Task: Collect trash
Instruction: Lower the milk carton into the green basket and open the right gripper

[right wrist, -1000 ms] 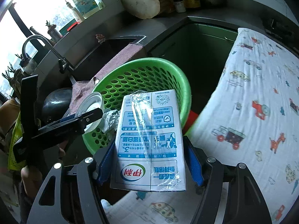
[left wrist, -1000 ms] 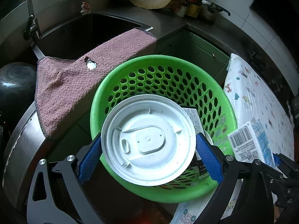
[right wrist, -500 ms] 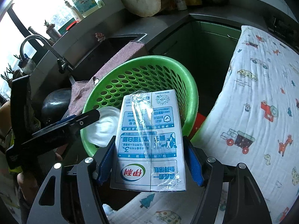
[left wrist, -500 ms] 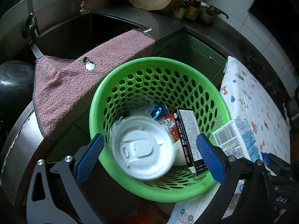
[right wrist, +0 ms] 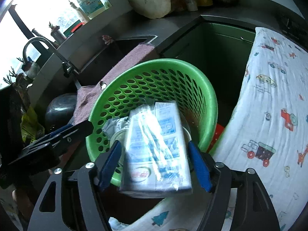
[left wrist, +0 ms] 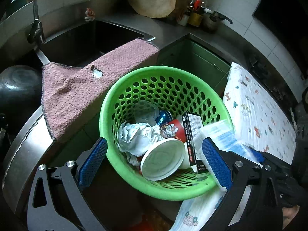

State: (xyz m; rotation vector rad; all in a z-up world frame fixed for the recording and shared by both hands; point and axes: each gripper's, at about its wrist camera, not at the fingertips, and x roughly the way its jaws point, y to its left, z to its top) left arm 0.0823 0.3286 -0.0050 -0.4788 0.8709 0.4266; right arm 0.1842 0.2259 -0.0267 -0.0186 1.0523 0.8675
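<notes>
A green perforated basket point(left wrist: 103, 115) point(right wrist: 211, 100) stands below both grippers. It holds a white lidded cup point(left wrist: 162, 158) on its side, crumpled paper point(left wrist: 134, 136), a red can point(left wrist: 171, 130), a black box point(left wrist: 192, 132) and a clear cup point(left wrist: 144, 111). My left gripper point(left wrist: 154, 162) hangs open over the basket's near rim, holding nothing. My right gripper point(right wrist: 156, 163) has its jaws opening. The blue-and-white milk carton point(right wrist: 156, 140) point(left wrist: 217, 132) lies blurred between its pads, free of them, tipping forward into the basket.
A pink cloth point(left wrist: 86, 90) drapes from the sink edge point(left wrist: 123, 28) onto the basket's left. A dark pot point(left wrist: 15, 88) sits at far left. A cartoon-printed cloth point(right wrist: 269, 105) covers the surface at right. Bottles and a pan line the back counter.
The left gripper let go of the white lidded cup, which dropped into the basket. The right gripper's jaws spread, and the milk carton slid forward and down toward the basket.
</notes>
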